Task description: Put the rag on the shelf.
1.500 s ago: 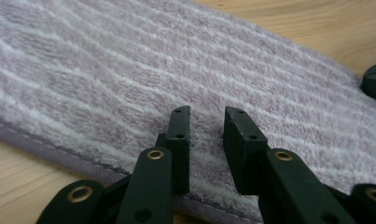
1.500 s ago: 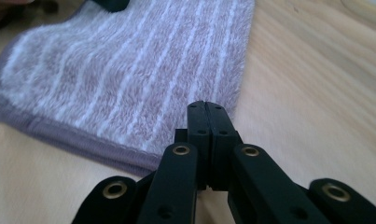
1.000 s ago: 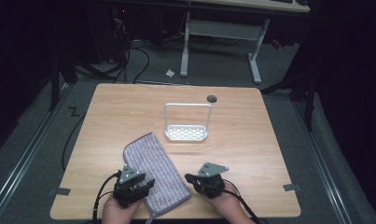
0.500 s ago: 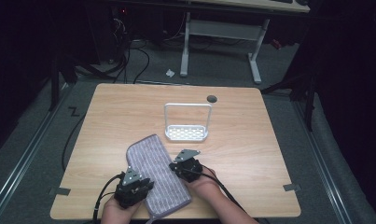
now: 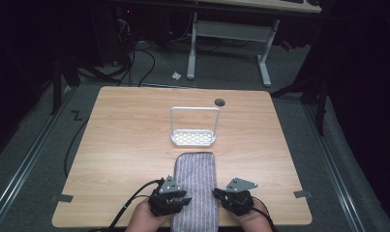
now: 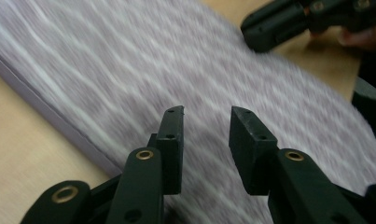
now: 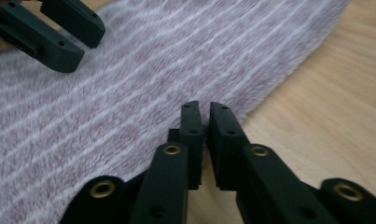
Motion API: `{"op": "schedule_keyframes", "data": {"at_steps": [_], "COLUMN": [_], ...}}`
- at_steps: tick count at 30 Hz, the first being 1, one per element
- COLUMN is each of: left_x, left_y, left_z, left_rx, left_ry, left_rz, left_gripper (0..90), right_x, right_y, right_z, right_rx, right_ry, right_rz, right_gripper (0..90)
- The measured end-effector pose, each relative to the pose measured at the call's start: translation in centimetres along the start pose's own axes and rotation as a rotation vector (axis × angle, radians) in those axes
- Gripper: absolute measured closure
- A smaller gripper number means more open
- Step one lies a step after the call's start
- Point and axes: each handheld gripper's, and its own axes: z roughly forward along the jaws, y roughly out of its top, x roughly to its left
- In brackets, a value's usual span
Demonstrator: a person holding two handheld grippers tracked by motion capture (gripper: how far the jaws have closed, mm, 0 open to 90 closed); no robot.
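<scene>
A grey-purple striped cloth (image 5: 195, 188), folded into a long pad, lies lengthwise at the table's near edge. It points away toward a white rack (image 5: 193, 137). My left gripper (image 5: 184, 197) rests at the cloth's left edge. In the left gripper view its jaws (image 6: 205, 126) have just been opening and stand open over the cloth (image 6: 129, 70), with nothing between them. My right gripper (image 5: 217, 194) is at the cloth's right edge. Its jaws (image 7: 204, 116) have just been opening and stand a narrow slit apart over the cloth's border (image 7: 129, 93), pinching nothing.
The white rack has a tall wire handle and stands mid-table. A round cable hole (image 5: 219, 102) lies behind it. The wooden table (image 5: 125, 145) has bare wood on both sides of the cloth. Desk legs and cables sit on the floor beyond.
The cloth has swung from a slant to lie straight, pointing at the rack. My right gripper went left over the cloth, then back to its right edge. My left gripper moved right.
</scene>
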Motion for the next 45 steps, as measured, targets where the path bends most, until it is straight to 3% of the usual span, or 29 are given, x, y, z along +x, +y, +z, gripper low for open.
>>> {"op": "schedule_keyframes", "data": {"at_steps": [3,7,10,11,12,14,15,16,18,19,20,22,24,25,26,28,29,33,36,38,40,41,44,45], "left_x": [1.8,2.2,1.2,0.7,-0.4,-0.7,-0.4,0.1,2.5,2.5,3.5,5.0,5.0,4.8,4.6,4.4,4.0,3.6,3.5,3.6,3.7,3.9,4.1,4.0], "left_y": [0.8,0.8,0.2,-0.1,-0.8,-0.8,-0.4,-0.2,0.5,0.5,0.9,1.5,1.7,1.9,2.0,2.0,2.0,1.8,1.7,1.7,1.7,1.6,1.6,1.6], "left_z": [0.7,1.4,1.2,1.1,0.7,0.4,-0.3,-0.6,-0.9,-0.9,-0.7,0.6,0.9,1.6,2.6,2.8,3.0,3.1,3.2,3.3,3.3,3.2,3.2,3.2], "left_rx": [-0.016,0.022,0.032,0.034,0.041,0.043,-0.005,-0.028,-0.088,-0.088,-0.101,-0.093,-0.095,-0.081,-0.034,-0.026,-0.019,-0.036,-0.045,-0.056,-0.061,-0.064,-0.066,-0.066], "left_ry": [0.056,0.068,0.026,-0.003,-0.056,-0.062,-0.005,0.039,0.132,0.132,0.158,0.185,0.188,0.210,0.219,0.233,0.260,0.272,0.268,0.246,0.224,0.208,0.199,0.200], "left_rz": [-0.062,-0.064,-0.075,-0.083,-0.062,-0.046,-0.014,-0.018,-0.110,-0.110,-0.151,-0.193,-0.192,-0.179,-0.166,-0.148,-0.134,-0.129,-0.130,-0.152,-0.170,-0.186,-0.194,-0.193], "left_gripper": [67.9,70.9,70.9,70.6,70.0,66.1,63.5,61.4,58.2,56.5,53.2,49.2,45.7,45.7,43.1,43.0,44.2,54.0,61.6,69.2,73.0,74.4,75.0,75.3], "right_x": [-0.6,-1.2,-1.0,-0.7,-0.5,-0.3,-0.2,-0.2,-0.3,-0.3,-0.4,-0.5,-0.5,-0.5,-0.5,-0.5,-0.5,-0.2,0.0,-0.2,-0.7,-1.6,-2.6,-3.6], "right_y": [1.2,2.1,1.6,1.1,0.8,0.2,0.1,-0.1,-0.1,-0.1,-0.1,-0.1,-0.1,-0.2,-0.3,-0.3,-0.4,-0.5,-0.3,0.1,0.9,2.1,3.2,4.1], "right_z": [0.5,1.9,2.4,1.7,1.4,0.8,0.6,0.4,0.4,0.4,0.5,0.5,0.5,0.5,0.4,0.4,0.4,0.3,0.2,0.0,0.0,0.5,1.4,2.5], "right_rx": [-0.036,-0.018,0.012,0.022,0.025,0.024,0.023,0.023,0.024,0.024,0.021,0.020,0.020,0.017,0.014,0.011,0.008,0.003,0.000,-0.036,-0.079,-0.098,-0.101,-0.102], "right_ry": [-0.025,-0.048,-0.030,-0.014,-0.007,0.006,0.012,0.013,0.018,0.018,0.024,0.026,0.027,0.028,0.030,0.033,0.037,0.027,0.028,0.028,-0.024,-0.081,-0.115,-0.118], "right_rz": [0.011,0.009,0.004,-0.001,-0.002,-0.006,0.000,0.002,0.007,0.007,0.011,0.018,0.018,0.017,0.024,0.027,0.032,0.019,0.018,0.042,0.052,0.080,0.113,0.158], "right_gripper": [82.6,83.1,83.1,82.7,82.1,80.1,79.1,78.6,78.2,78.2,78.1,77.9,77.8,77.5,76.9,76.7,75.8,72.8,70.5,67.8,63.6,59.4,54.4,53.1]}}
